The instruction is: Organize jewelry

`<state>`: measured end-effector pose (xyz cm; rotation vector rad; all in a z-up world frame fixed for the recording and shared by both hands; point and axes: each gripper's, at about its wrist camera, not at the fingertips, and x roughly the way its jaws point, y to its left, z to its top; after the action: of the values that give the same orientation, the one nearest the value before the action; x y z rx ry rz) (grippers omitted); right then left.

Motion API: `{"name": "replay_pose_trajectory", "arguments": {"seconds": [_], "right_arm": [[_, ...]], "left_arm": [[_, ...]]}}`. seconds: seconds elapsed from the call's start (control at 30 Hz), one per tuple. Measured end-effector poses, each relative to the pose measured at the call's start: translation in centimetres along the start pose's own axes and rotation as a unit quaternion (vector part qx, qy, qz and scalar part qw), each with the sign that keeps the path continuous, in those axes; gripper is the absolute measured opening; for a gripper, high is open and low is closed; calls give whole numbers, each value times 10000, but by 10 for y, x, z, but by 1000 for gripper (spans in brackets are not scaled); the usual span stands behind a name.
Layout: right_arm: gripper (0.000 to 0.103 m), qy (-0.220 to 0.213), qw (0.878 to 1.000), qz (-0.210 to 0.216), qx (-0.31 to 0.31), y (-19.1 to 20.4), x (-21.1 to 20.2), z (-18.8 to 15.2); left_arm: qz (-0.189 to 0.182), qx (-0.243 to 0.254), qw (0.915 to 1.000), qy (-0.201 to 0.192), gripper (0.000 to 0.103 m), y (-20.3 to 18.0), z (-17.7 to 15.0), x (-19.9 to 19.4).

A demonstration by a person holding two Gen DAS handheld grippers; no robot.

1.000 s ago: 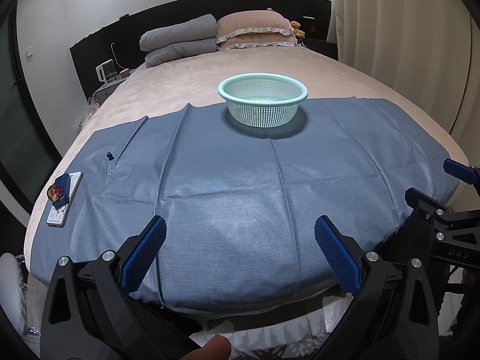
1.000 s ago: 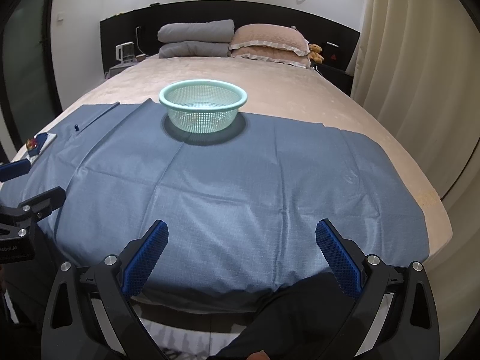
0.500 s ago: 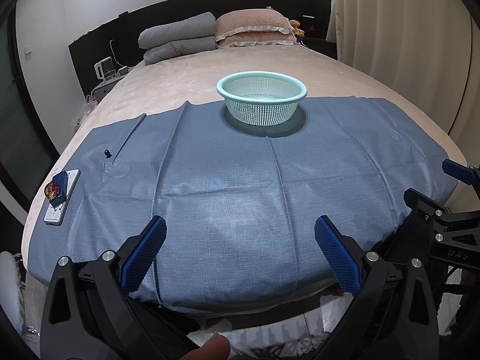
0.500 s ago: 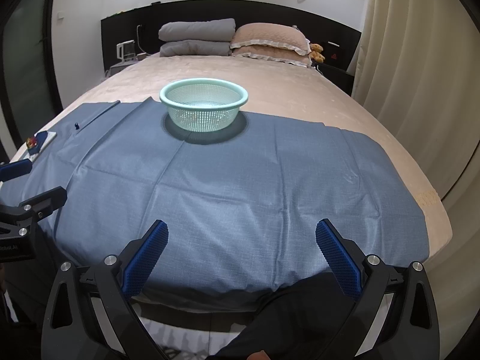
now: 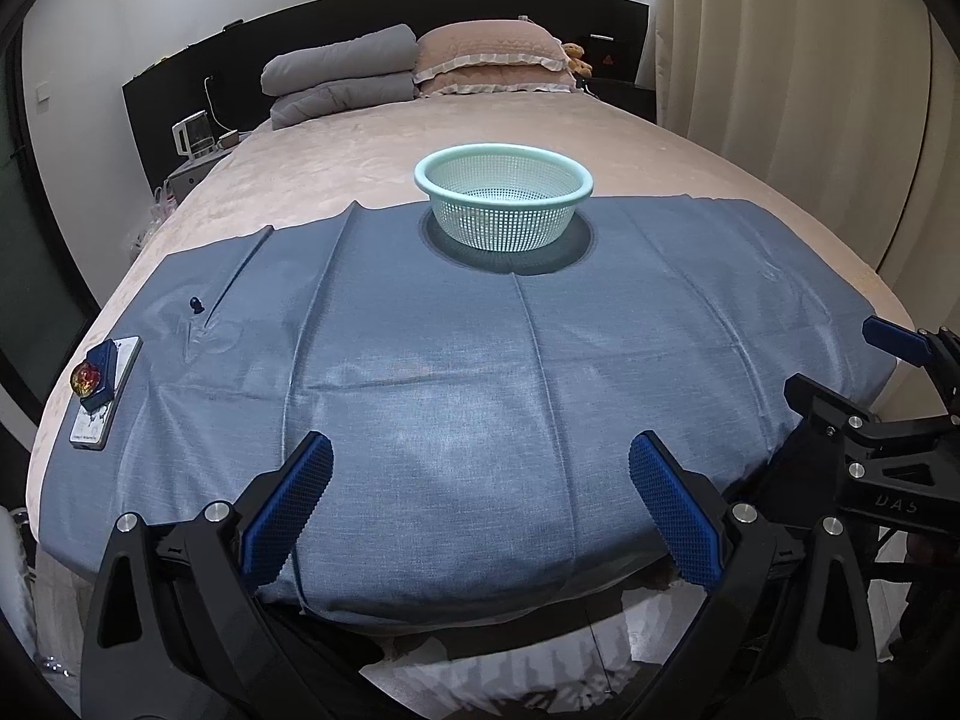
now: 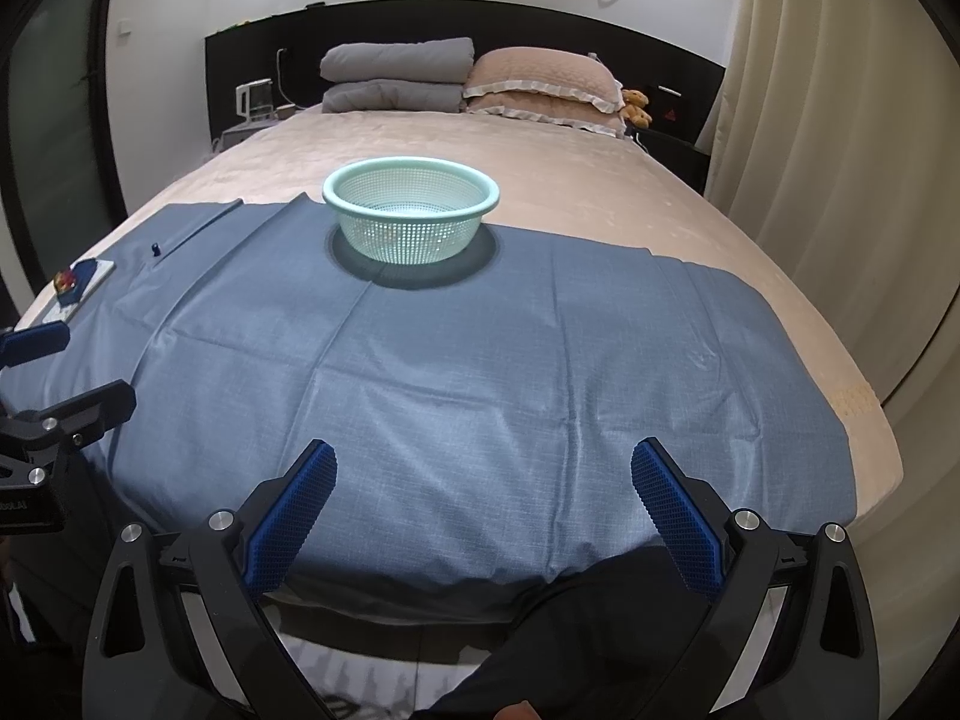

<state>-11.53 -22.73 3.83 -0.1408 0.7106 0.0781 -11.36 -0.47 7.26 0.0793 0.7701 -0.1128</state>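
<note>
Small dark jewelry piece (image 5: 195, 303) lies on blue cloth (image 5: 480, 360), far left, near a card with red-gold ornament (image 5: 90, 380). Mesh basket (image 5: 503, 204) sits at the cloth's far edge. Left gripper (image 5: 480, 504) and right gripper (image 6: 483, 507) hover over the near edge, jaws spread wide, empty.

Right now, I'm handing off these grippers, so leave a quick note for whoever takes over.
Left gripper: open, empty, at the bed's near edge.
Right gripper: open, empty, beside it.
Mint mesh basket: on the far side of the blue cloth; looks empty.
Red and gold ornament: on a small blue box, on a white card at the cloth's left edge.
Small dark piece: loose on the cloth, just beyond the card.
Done: nothing moved into the basket.
Left: collect both pieces, probably with the left gripper.
</note>
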Motion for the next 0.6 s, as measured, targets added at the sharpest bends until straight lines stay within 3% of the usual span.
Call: {"name": "replay_pose_trajectory", "arguments": {"seconds": [0.6], "right_arm": [[95,9,10000,14,-13,0,-1,0]], "left_arm": [[32,69,10000,-33,97,-4,-1,-2]]}}
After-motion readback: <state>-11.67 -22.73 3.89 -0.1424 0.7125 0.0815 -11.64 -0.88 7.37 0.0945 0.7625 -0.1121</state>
